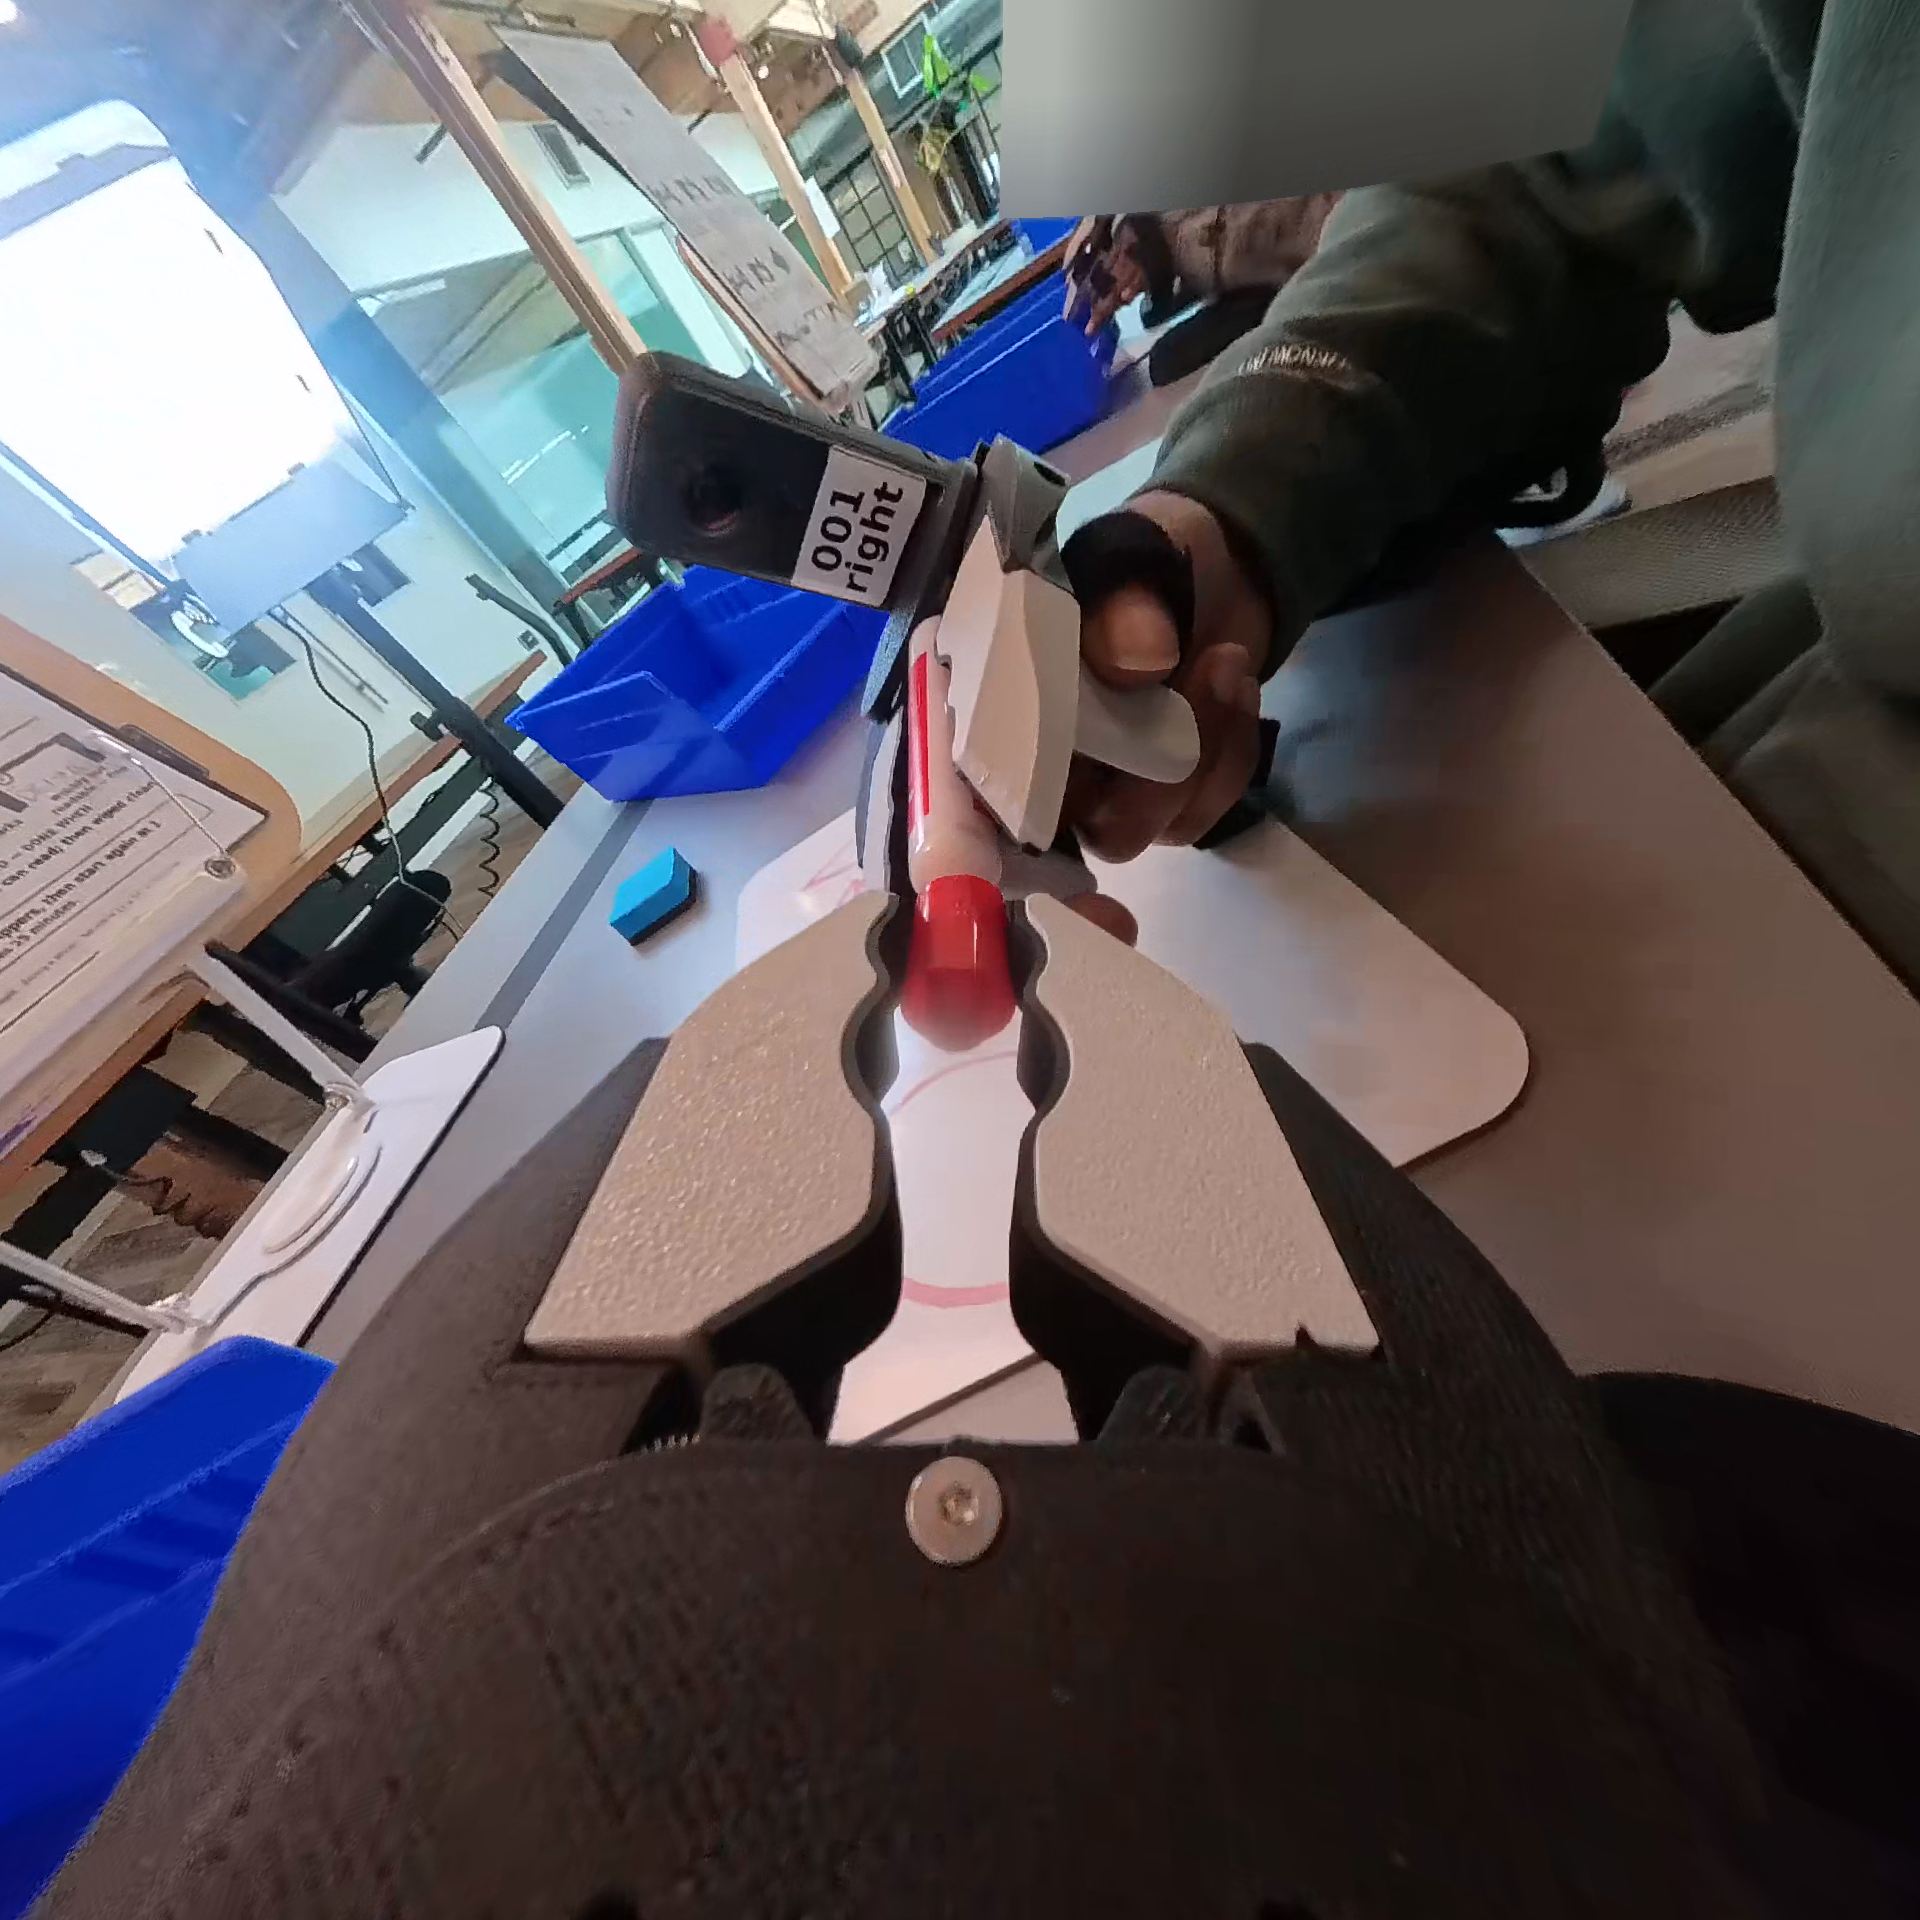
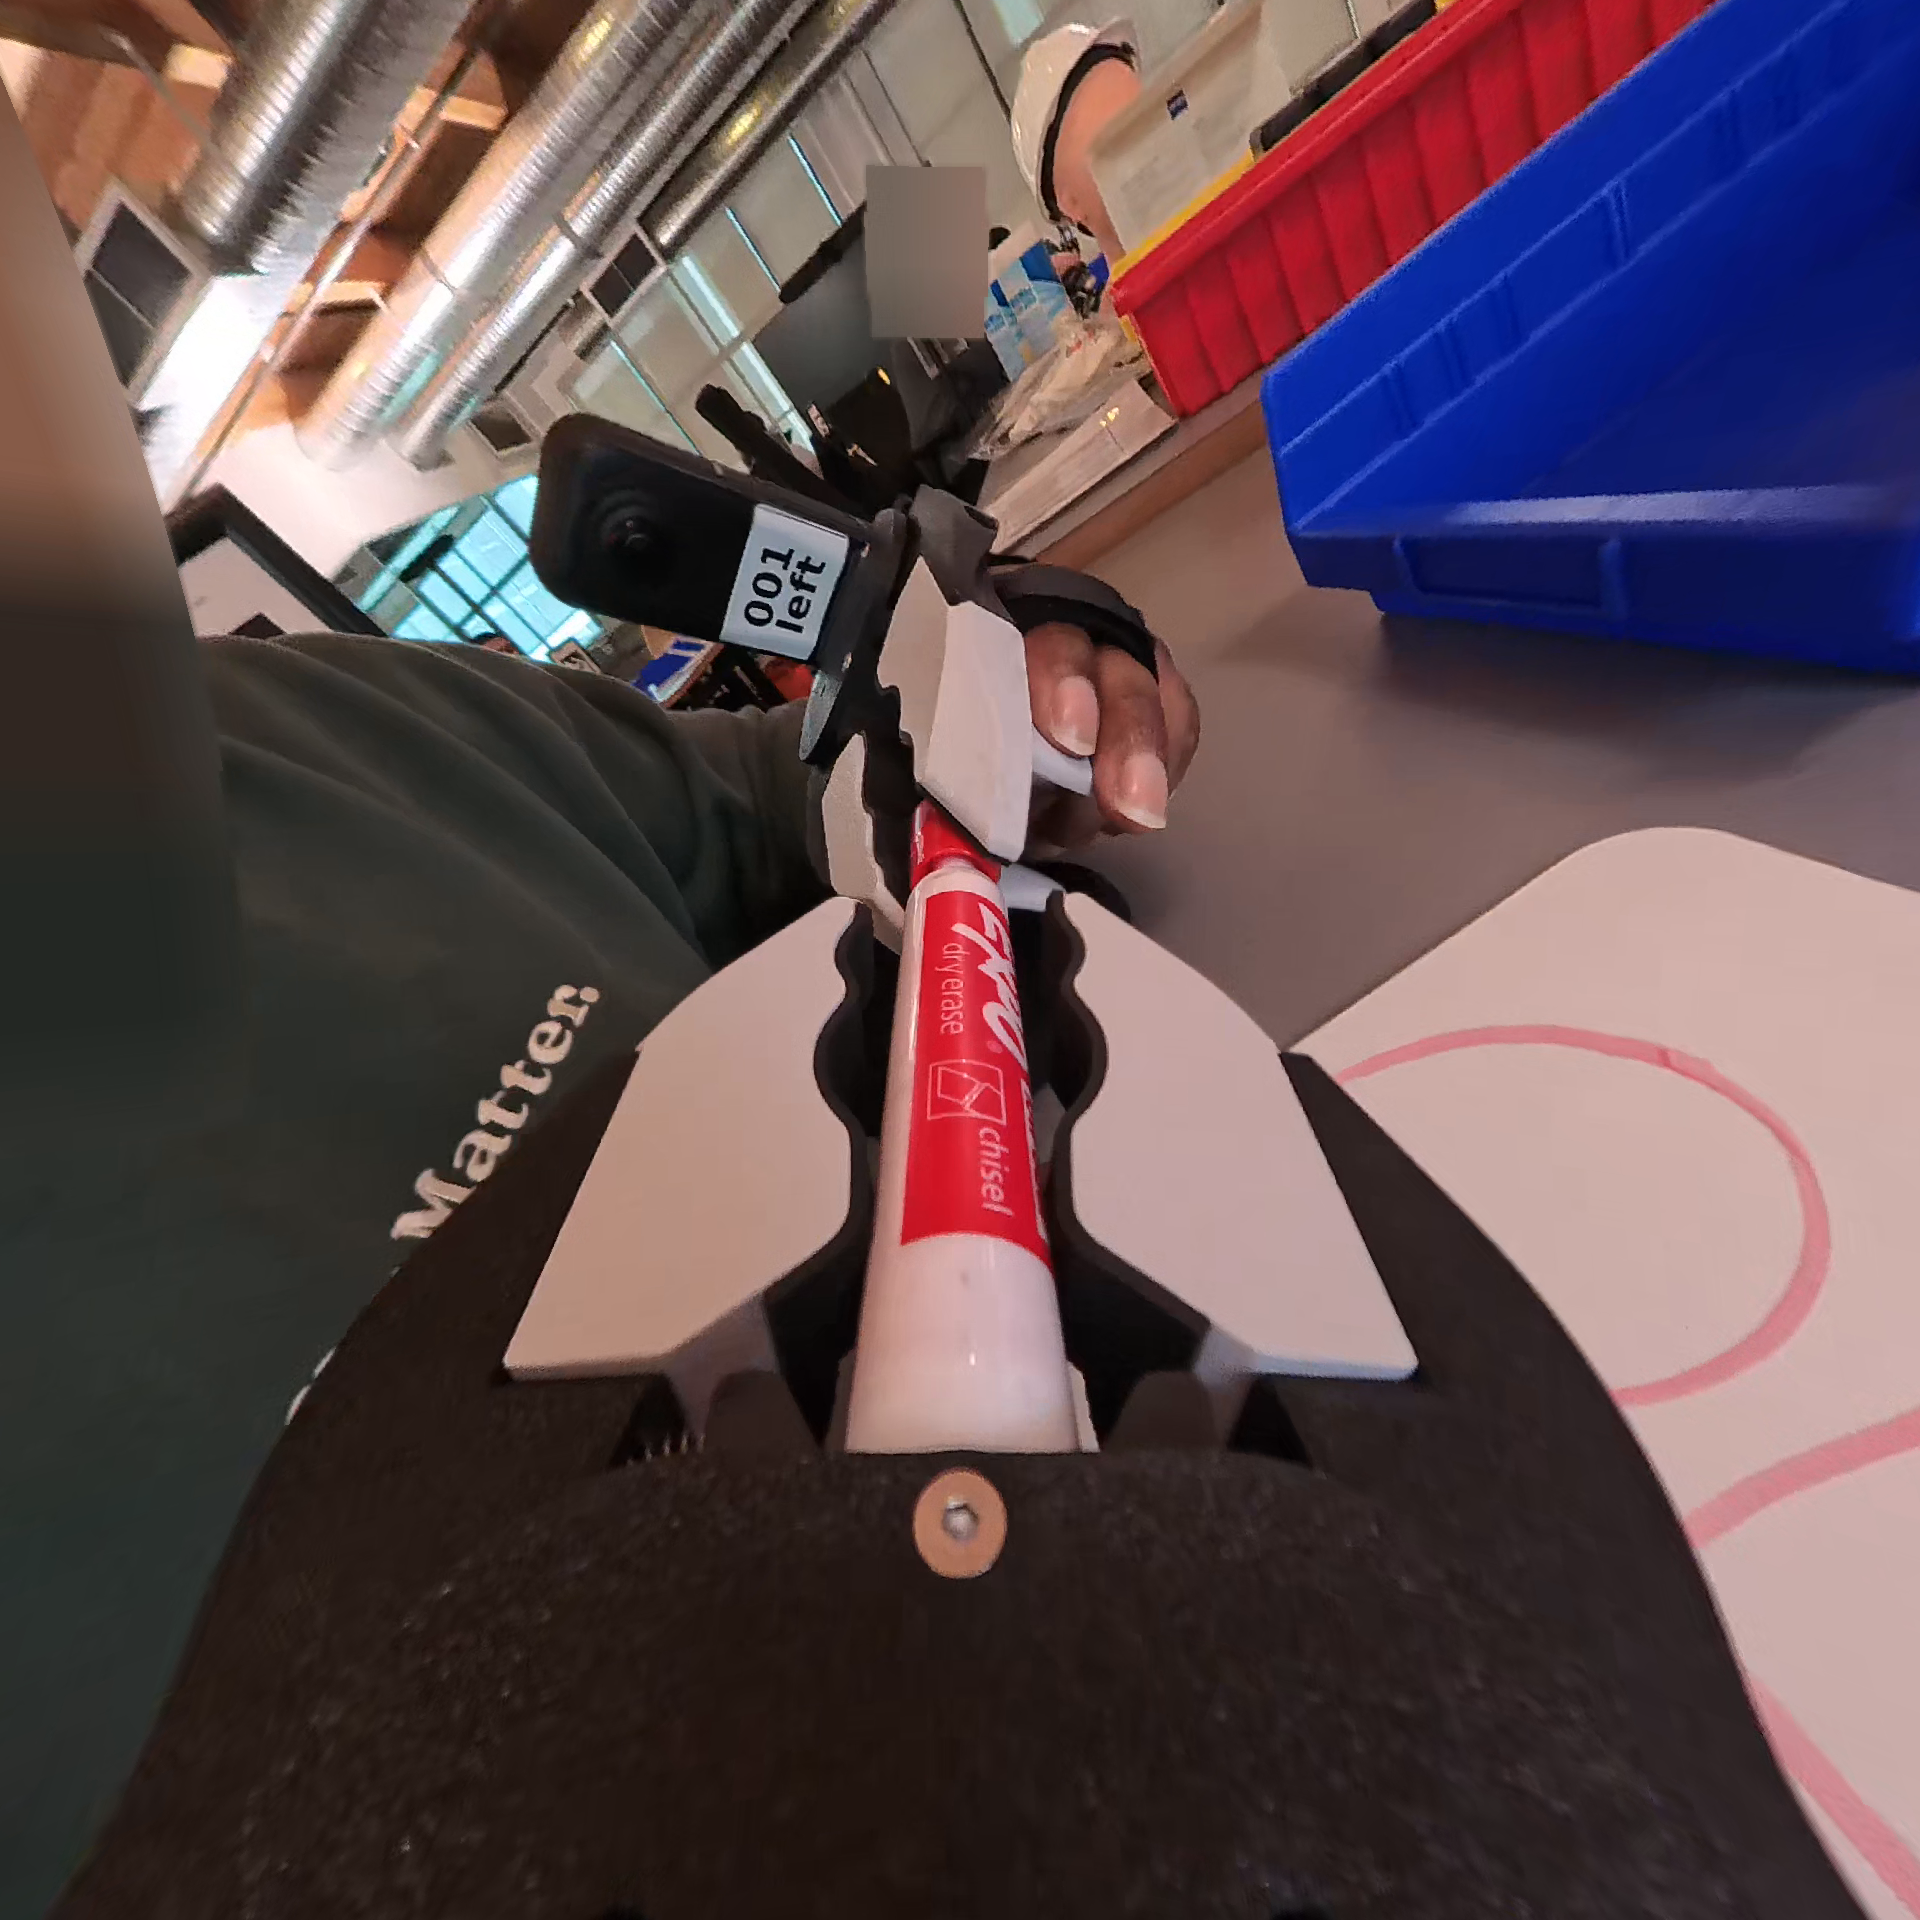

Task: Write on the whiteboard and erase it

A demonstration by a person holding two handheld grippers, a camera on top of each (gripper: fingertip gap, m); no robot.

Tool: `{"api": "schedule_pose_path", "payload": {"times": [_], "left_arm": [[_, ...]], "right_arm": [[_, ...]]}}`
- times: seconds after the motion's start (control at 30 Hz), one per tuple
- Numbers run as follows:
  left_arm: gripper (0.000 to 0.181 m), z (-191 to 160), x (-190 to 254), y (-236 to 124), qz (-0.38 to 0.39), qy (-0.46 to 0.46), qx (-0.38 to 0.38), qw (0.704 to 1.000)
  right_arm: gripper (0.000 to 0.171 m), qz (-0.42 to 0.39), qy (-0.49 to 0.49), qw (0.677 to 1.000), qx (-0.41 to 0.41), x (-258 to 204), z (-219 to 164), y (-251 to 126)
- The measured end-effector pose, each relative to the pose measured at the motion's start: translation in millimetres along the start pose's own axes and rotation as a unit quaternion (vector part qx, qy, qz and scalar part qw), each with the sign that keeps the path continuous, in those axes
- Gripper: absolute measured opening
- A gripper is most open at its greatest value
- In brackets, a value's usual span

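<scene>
A red-and-white dry-erase marker (image 2: 961, 1122) is held between both grippers, which face each other above the whiteboard (image 2: 1621, 977). My right gripper (image 2: 951, 920) is shut on the marker's barrel. My left gripper (image 1: 956, 920) is shut on the red cap (image 1: 956, 971) at the marker's far end; the cap sits against the white barrel (image 1: 940, 821). In the left wrist view the right gripper (image 1: 966, 868) meets mine tip to tip. The whiteboard (image 1: 1330, 997) lies flat on the grey table and bears pink-red curved lines (image 2: 1766, 1195). A blue felt eraser (image 1: 652, 896) lies on the table left of the board.
Blue bins stand behind the eraser (image 1: 707, 707), at the near left (image 1: 114, 1558) and to the right of the board (image 2: 1621, 416). A red bin (image 2: 1351, 197) is behind that. A clear sign stand (image 1: 343, 1122) is at the table's left edge. The person's sleeve (image 1: 1403, 436) is on the right. Less than 4 cm separates the two grippers' tips.
</scene>
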State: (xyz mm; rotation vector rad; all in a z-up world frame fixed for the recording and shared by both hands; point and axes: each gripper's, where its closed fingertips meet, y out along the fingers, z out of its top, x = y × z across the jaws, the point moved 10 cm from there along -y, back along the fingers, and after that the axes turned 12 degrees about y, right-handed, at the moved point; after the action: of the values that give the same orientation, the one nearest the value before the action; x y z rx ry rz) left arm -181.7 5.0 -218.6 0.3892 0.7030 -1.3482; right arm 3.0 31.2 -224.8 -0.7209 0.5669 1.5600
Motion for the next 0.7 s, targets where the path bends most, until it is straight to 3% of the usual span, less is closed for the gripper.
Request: {"api": "schedule_pose_path", "payload": {"times": [0.27,0.53,0.7], "left_arm": [[0.018,-5,8,5,0.017,0.031,-0.040,0.999],[0.018,-5,14,15,0.022,0.089,-0.089,0.992],[0.018,-2,5,16,0.026,0.067,-0.078,0.994]], "right_arm": [[0.031,-0.009,0.041,0.999,0.025,10,-10,1],[0.032,-0.079,-0.023,0.997,0.016,4,-11,6],[0.033,-0.070,-0.031,0.997,0.006,4,-2,4]]}}
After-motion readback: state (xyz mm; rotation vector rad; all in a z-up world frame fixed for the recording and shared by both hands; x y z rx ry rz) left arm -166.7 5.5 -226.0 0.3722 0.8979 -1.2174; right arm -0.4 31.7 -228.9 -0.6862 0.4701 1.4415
